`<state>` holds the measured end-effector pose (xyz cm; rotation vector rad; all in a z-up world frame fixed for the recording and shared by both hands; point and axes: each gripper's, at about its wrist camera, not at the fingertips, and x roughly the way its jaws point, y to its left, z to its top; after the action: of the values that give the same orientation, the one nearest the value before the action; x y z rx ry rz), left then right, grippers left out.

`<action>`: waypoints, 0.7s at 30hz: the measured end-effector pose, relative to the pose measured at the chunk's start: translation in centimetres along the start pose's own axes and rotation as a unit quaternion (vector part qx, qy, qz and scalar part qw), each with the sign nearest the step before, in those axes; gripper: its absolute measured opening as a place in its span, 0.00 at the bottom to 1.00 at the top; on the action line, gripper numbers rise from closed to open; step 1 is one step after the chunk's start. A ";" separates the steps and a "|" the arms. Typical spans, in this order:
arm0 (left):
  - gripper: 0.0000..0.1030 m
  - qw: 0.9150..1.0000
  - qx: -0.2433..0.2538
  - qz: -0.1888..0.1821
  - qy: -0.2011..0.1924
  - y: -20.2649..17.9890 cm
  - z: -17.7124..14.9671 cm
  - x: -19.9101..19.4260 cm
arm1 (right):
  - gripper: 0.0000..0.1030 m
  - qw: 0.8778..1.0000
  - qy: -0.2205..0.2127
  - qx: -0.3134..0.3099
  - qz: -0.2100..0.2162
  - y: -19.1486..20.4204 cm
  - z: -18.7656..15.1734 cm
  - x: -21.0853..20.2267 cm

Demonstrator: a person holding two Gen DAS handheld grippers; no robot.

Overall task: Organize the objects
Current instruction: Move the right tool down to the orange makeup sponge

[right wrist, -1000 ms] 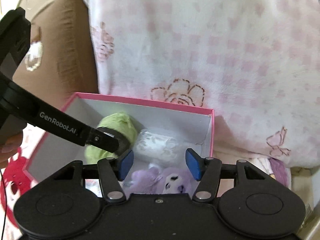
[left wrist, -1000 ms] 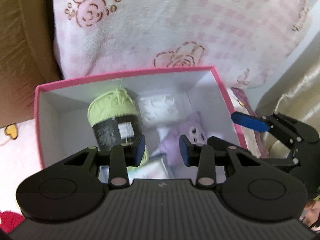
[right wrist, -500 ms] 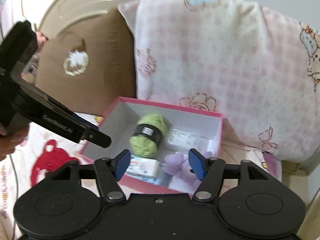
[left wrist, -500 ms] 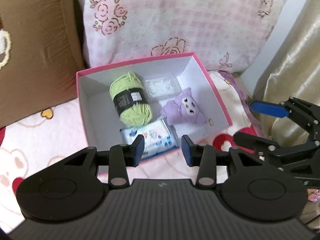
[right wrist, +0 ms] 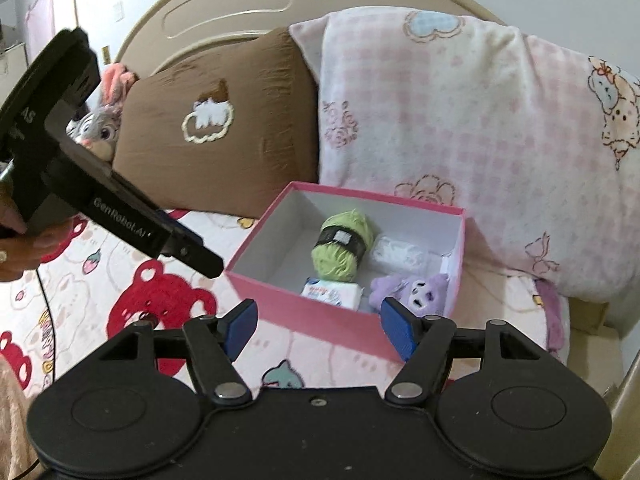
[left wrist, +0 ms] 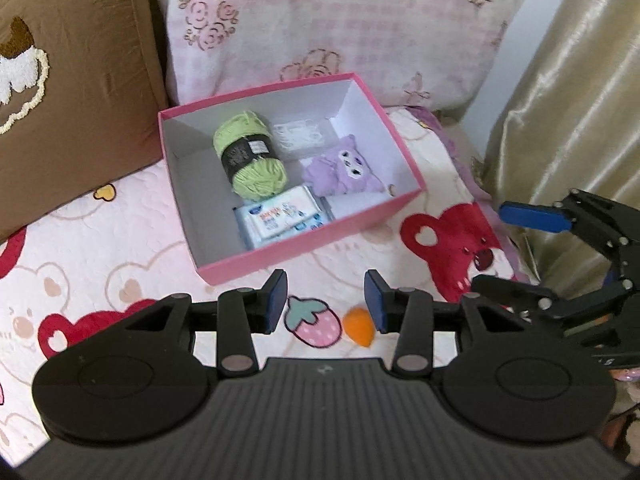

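Observation:
A pink box (left wrist: 304, 246) (right wrist: 320, 322) sits on the bed. Inside it lie a green yarn ball (left wrist: 250, 160) (right wrist: 340, 246), a purple plush toy (left wrist: 342, 172) (right wrist: 412, 288), a wet-wipes pack (left wrist: 282, 216) (right wrist: 332, 292) and a clear white packet (left wrist: 298, 134) (right wrist: 398, 254). My left gripper (left wrist: 326, 306) is open and empty, held back above the bedsheet in front of the box. My right gripper (right wrist: 318, 330) is open and empty, also in front of the box. The right gripper also shows at the right of the left wrist view (left wrist: 532, 248).
A brown pillow (right wrist: 224, 128) and a pink checked pillow (right wrist: 460, 120) lean behind the box. A grey rabbit plush (right wrist: 100, 128) lies behind the brown pillow. A gold curtain (left wrist: 568, 92) hangs at the right. The cartoon bedsheet (left wrist: 100, 248) spreads around the box.
Both grippers have pulled back and up from inside the box, so the whole box and the bed now show. Both stay open and empty.

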<state>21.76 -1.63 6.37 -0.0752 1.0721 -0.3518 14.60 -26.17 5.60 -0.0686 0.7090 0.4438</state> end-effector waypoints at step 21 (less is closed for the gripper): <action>0.44 1.000 0.008 -0.021 -0.020 -1.5 -6.6 -0.1 | 0.72 0.999 0.032 -0.017 0.015 3.4 -6.1 -0.8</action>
<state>15.65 -2.28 3.65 -0.0911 1.0291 -0.3950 8.94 -24.61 1.79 -0.1055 0.7669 0.4847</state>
